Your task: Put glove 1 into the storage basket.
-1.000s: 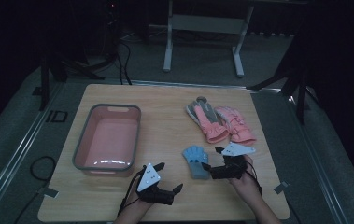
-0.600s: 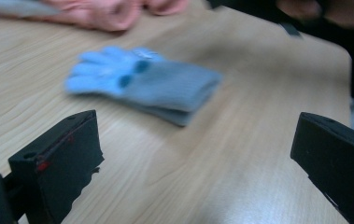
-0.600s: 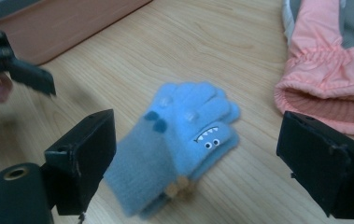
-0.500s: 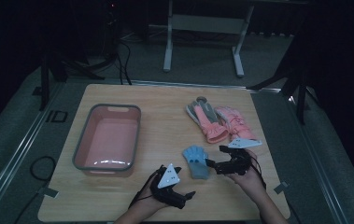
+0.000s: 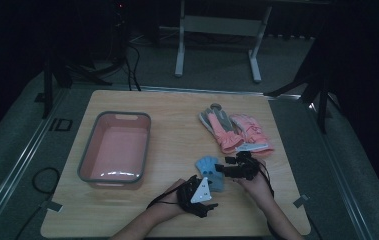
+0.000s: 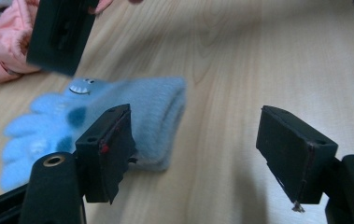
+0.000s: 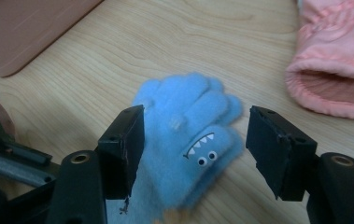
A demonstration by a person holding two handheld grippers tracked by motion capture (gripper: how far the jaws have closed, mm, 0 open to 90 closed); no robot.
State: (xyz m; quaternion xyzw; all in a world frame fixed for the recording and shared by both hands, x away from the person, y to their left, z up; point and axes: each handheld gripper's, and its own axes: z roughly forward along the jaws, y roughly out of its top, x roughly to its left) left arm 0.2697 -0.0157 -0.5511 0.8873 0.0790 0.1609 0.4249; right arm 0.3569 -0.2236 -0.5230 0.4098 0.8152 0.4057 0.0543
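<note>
A small blue glove (image 5: pixel 208 169) with a monster face lies flat on the wooden table (image 5: pixel 177 130), near its front edge. In the right gripper view the blue glove (image 7: pixel 188 126) lies just beyond my open right gripper (image 7: pixel 195 144), its fingers pointing away. My right gripper (image 5: pixel 225 169) hovers at the glove's right side. My left gripper (image 5: pixel 203 192) is just in front of the glove. In the left gripper view it (image 6: pixel 202 144) stands open, with the blue glove's cuff (image 6: pixel 156 121) by its left jaw and bare wood between the jaws.
A pink tub (image 5: pixel 114 147) with a grey rim stands at the table's left. Pink and grey gloves (image 5: pixel 237 131) lie at the back right; a pink glove's cuff (image 7: pixel 338 70) is close to my right gripper. The other gripper's jaw (image 6: pixel 60 32) hangs above the blue glove.
My left gripper has moved right along the front edge up to the blue glove. My right gripper has edged slightly left toward the glove.
</note>
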